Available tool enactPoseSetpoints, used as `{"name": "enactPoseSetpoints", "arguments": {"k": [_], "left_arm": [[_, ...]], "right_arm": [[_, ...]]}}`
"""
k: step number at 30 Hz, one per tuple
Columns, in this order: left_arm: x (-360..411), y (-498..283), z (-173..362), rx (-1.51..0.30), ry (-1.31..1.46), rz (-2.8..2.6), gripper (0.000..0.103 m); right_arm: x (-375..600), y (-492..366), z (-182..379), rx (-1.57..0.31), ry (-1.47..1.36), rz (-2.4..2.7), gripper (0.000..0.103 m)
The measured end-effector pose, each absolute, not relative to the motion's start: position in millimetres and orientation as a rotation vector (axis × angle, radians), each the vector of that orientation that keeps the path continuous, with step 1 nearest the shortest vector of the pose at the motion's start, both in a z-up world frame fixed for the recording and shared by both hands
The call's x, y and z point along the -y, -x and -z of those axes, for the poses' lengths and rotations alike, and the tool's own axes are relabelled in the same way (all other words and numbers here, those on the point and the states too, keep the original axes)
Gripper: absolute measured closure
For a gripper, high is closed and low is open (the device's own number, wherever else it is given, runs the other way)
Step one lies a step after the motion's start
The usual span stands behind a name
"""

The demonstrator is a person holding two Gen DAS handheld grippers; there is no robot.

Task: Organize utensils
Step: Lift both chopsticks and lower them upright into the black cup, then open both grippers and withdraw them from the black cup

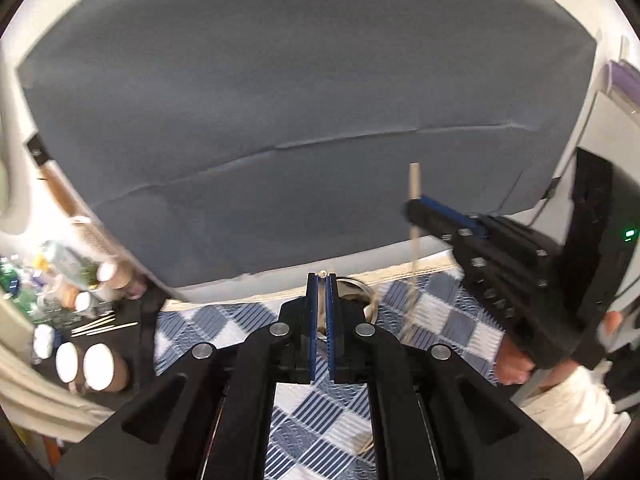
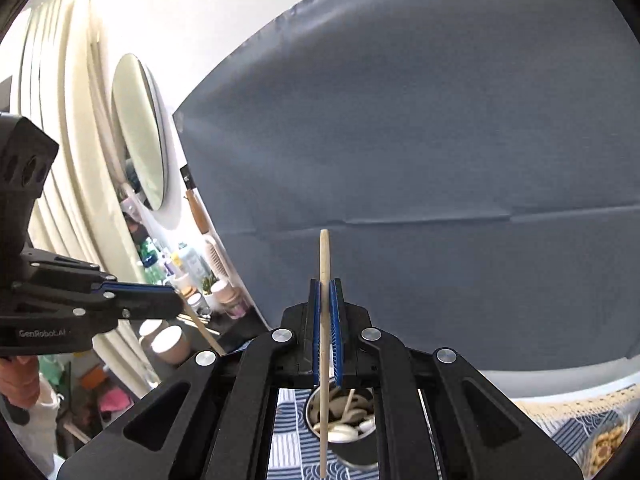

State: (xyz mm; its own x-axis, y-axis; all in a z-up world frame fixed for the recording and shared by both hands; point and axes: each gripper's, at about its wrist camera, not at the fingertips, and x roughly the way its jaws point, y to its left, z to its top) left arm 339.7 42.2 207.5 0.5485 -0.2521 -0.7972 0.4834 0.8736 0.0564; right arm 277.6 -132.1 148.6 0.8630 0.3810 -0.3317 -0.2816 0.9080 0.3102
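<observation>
My right gripper point(image 2: 326, 284) is shut on a wooden chopstick point(image 2: 324, 256) that stands upright, above a metal utensil cup point(image 2: 344, 424) holding pale pebbles and another stick. The same gripper point(image 1: 416, 204) and its chopstick point(image 1: 414, 178) show at the right of the left wrist view. My left gripper point(image 1: 322, 276) is shut on a second wooden chopstick point(image 1: 322, 273), seen end-on between its pads; in the right wrist view this gripper point(image 2: 176, 300) holds the stick point(image 2: 204, 330) slanting down to the right. The cup's rim point(image 1: 358, 282) peeks just behind the left fingers.
A blue-and-white checked cloth point(image 1: 436, 320) covers the table. A grey backdrop board point(image 1: 300, 100) stands behind. Bottles, jars and loose sticks point(image 1: 96, 326) crowd the left side, with paper cups point(image 2: 170, 344) and a round mirror point(image 2: 138, 132). A patterned dish point(image 2: 604, 446) sits at the right.
</observation>
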Motion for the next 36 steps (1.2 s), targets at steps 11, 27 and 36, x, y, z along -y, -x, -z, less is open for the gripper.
{"name": "enactPoseSetpoints", "arguments": {"k": [11,27,36], "left_arm": [[-28,-390,-164,-0.941,-0.282,0.542,0.099],[-64,-374,-134,-0.927,-0.234,0.451,0.016],[-76,-337,-110,-0.960,-0.233,0.380,0.006]], "right_arm": [[129,-341,-116,-0.442,-0.322,-0.336,0.098],[157,-319,-78,-0.513,-0.278,-0.308,0.033],[177,-275,-54,-0.595,-0.253,-0.263,0.016]]}}
